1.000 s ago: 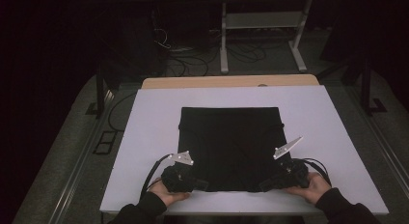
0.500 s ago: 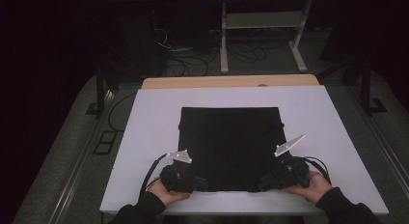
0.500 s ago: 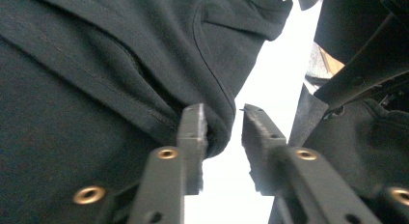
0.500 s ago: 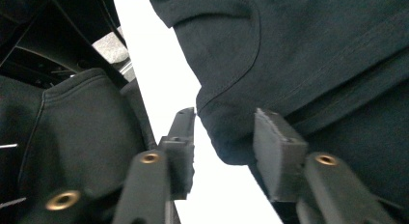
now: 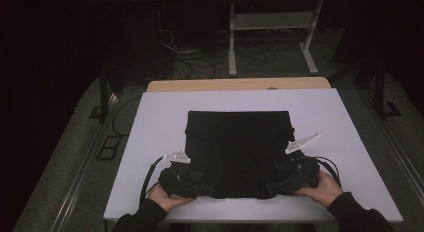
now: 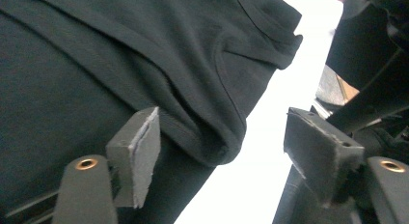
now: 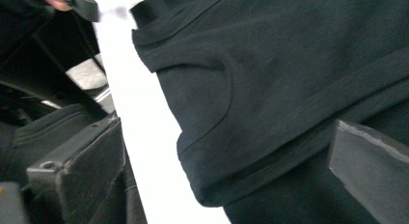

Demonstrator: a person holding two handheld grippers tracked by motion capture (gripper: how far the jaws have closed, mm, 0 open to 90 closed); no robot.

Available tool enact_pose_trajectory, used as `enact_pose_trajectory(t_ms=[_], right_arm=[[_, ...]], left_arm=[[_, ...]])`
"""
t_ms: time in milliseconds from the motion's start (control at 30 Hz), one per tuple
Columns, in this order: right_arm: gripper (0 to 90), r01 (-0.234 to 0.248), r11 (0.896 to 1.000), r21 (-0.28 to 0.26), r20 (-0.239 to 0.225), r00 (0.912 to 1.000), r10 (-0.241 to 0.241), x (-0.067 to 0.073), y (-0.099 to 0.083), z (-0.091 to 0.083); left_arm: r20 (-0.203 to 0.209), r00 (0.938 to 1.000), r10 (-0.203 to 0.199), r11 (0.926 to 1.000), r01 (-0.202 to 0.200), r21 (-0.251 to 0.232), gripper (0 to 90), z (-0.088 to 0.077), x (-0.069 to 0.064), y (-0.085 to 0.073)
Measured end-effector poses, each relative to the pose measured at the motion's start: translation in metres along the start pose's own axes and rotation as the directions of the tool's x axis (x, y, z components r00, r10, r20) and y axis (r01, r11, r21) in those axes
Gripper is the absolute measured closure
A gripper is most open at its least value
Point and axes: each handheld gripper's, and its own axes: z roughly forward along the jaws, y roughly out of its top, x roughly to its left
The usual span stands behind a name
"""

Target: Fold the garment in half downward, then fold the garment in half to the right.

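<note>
1. Lower left of the high view: my left gripper (image 5: 197, 184) sits at the near left corner of the folded black garment (image 5: 239, 152). Its jaws have just been opening and now stand wide; in the left gripper view the folded hem (image 6: 212, 137) lies loose between the pads, pressed by neither.
2. Centre: the garment rests flat as a neat rectangle in the middle of the white table (image 5: 150, 122), near edge close to me. I judge this fold finished and just let go.
3. Lower right: my right gripper (image 5: 277, 184) mirrors the left at the near right corner. Its jaws have likewise just been opening and gape wide, the cloth edge (image 7: 226, 175) free between them.
4. Around: both hands have barely shifted since a second ago. Top of the frame, cables (image 5: 200, 57) and a metal stand (image 5: 270, 32) sit on the floor beyond the table, well apart. Nothing blocks the next move.
</note>
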Motion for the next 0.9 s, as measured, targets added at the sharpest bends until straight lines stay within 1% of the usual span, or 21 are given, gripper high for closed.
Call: enact_pose_trajectory(t_ms=[33,67,100,200,267,400,500,633,700,767,900], right_arm=[[0.0,0.003,1.000,-0.004,0.011,0.9999,-0.003,0.000,0.001,0.000],[0.0,0.003,1.000,-0.012,0.017,0.9999,-0.003,0.001,0.003,-0.001],[0.0,0.013,1.000,-0.020,0.022,0.9997,-0.013,0.001,0.005,-0.002],[0.0,0.029,0.999,-0.036,0.028,0.9992,-0.028,0.001,0.012,-0.003],[0.0,0.038,0.999,-0.032,0.039,0.9986,-0.037,0.001,0.016,-0.003],[0.0,0.054,0.998,-0.027,0.046,0.9976,-0.053,-0.001,0.022,-0.003],[0.0,0.060,0.998,-0.028,0.053,0.9969,-0.058,-0.002,0.028,-0.003],[0.0,0.068,0.997,-0.035,0.059,0.9961,-0.066,-0.005,0.037,-0.004],[0.0,0.078,0.996,-0.037,0.064,0.9951,-0.075,-0.006,0.041,-0.003],[0.0,0.083,0.996,-0.032,0.067,0.9944,-0.081,-0.008,0.047,-0.002],[0.0,0.096,0.995,-0.018,0.076,0.9926,-0.094,-0.010,0.056,0.001]], left_arm=[[-0.005,1.0000,-0.005,1.0000,0.005,-0.006,23.4,-0.002,0.001,0.000],[-0.010,0.9999,-0.011,0.9999,0.011,-0.012,22.5,-0.005,0.002,0.000],[-0.012,0.9998,-0.018,0.9997,0.017,-0.017,21.9,-0.007,0.004,-0.001],[-0.014,0.9990,-0.042,0.9987,0.042,-0.028,17.9,-0.011,0.008,-0.002],[-0.020,0.9984,-0.053,0.9981,0.053,-0.033,16.3,-0.013,0.010,-0.003],[-0.030,0.9971,-0.070,0.9966,0.069,-0.046,14.3,-0.017,0.012,-0.003],[-0.039,0.9955,-0.086,0.9954,0.084,-0.046,12.6,-0.019,0.015,-0.005],[-0.048,0.9921,-0.116,0.9923,0.113,-0.050,8.7,-0.021,0.018,-0.007],[-0.053,0.9908,-0.124,0.9912,0.121,-0.053,6.4,-0.023,0.020,-0.007],[-0.055,0.9898,-0.132,0.9902,0.129,-0.054,3.9,-0.025,0.021,-0.008],[-0.064,0.9857,-0.156,0.9869,0.153,-0.051,0.0,-0.027,0.024,-0.010]])
